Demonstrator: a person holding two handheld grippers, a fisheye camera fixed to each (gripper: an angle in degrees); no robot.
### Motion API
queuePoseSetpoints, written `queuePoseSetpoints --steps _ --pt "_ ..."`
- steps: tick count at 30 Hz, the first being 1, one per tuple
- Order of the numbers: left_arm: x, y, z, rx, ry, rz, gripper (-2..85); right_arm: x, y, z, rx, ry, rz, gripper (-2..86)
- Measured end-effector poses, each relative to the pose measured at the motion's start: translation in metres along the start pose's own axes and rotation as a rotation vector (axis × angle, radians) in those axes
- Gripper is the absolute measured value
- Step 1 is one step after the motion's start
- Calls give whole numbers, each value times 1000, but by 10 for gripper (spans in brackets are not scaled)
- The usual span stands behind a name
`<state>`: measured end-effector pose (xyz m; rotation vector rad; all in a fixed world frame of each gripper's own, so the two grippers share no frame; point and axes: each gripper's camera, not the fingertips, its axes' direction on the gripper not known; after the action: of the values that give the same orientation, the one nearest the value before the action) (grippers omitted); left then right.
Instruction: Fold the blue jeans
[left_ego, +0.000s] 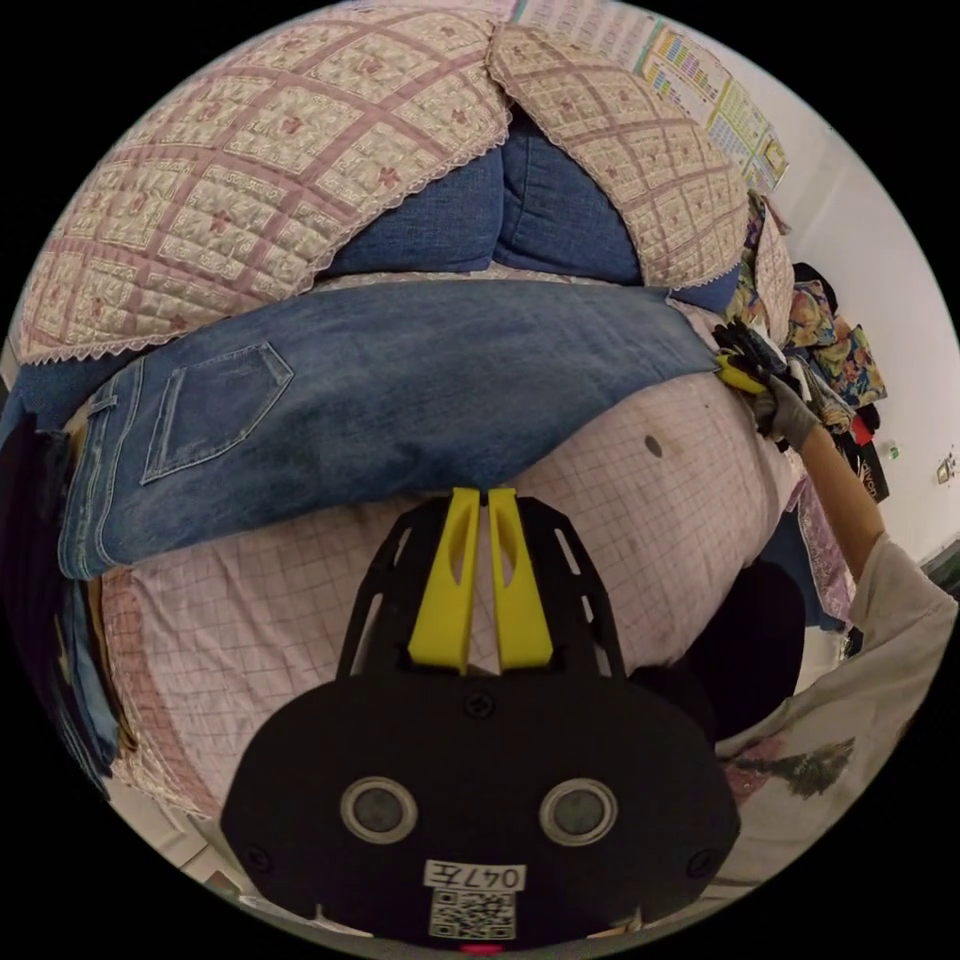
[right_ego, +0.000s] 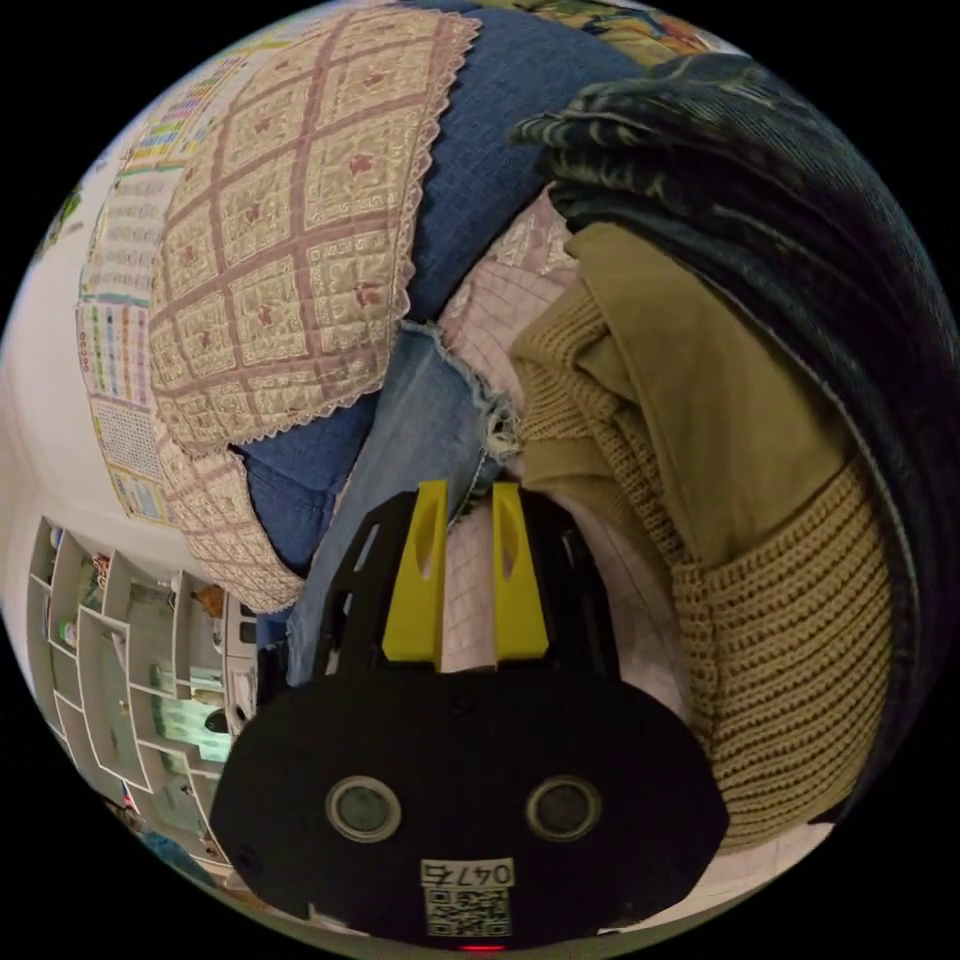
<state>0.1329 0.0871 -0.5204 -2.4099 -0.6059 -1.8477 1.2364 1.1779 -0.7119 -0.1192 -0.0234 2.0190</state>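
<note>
On the pink checked cover (left_ego: 640, 500), one pair of blue jeans (left_ego: 400, 390).
We hold two grippers: left gripper (left_ego: 483, 495) nearly closed at the denim's near edge, right gripper (right_ego: 466, 490) slightly apart by its frayed hem.

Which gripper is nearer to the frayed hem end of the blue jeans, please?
Right. The right gripper sits at the frayed hem of the blue jeans, while the left gripper is at the long edge, mid-length.
</note>
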Motion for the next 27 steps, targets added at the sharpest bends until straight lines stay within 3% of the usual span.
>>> queuePoseSetpoints --steps 7,10,16,21,25,27 --pt "-37 17 -21 35 88 -7 -8 -7 10 -51 59 -198 45 -9" --pt "-60 20 -55 122 170 -37 -9 -57 6 -102 59 -219 -102 -10" --pt "-29 76 -122 101 18 138 -10 -95 75 -252 109 -172 -406 -10" --pt "9 162 -45 -245 40 274 -8 7 171 -310 29 -44 -227 -10" --pt "-2 190 -14 -290 -1 233 1 75 235 -340 50 -122 -44 -10" --pt "-26 204 -23 -259 92 156 33 79 245 -354 65 -144 -31 -10"
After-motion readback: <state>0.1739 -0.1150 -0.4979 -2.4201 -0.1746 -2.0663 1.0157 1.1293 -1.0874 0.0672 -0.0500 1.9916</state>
